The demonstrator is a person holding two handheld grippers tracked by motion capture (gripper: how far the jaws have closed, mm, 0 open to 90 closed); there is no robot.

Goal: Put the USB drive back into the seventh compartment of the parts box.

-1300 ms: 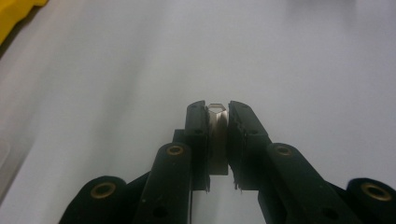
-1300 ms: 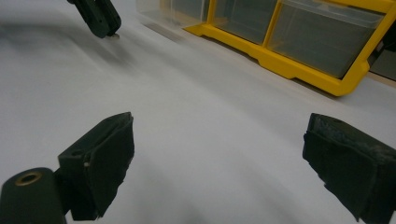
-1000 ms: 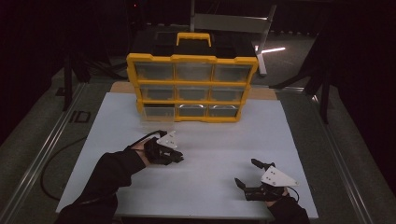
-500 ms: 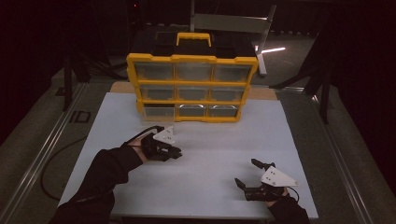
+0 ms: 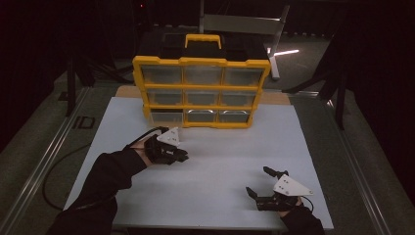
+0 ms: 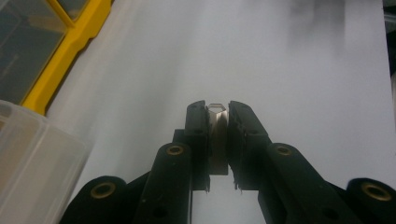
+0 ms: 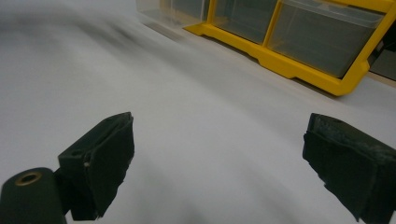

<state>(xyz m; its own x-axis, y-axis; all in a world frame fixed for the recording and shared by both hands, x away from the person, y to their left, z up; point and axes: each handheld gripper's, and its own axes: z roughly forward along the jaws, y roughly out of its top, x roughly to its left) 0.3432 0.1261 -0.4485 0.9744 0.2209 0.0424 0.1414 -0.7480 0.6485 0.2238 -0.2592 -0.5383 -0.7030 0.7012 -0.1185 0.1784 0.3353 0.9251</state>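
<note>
Small metal piece [image 6: 217,135], half hidden and hard to identify, sits clamped in the left tongs [image 6: 217,114] above the white table [image 5: 220,166], while the right tongs [image 7: 219,154] gape empty near one yellow nine-drawer organizer [image 5: 201,90].

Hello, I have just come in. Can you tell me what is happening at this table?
A person works at a white table with a gripper in each hand. The left gripper is shut on a small silvery metal piece and hangs above the table, in front of a yellow drawer organizer. The organizer's bottom-left clear drawer appears pulled out a little. The right gripper is open and holds nothing, low near the table's front edge.
</note>
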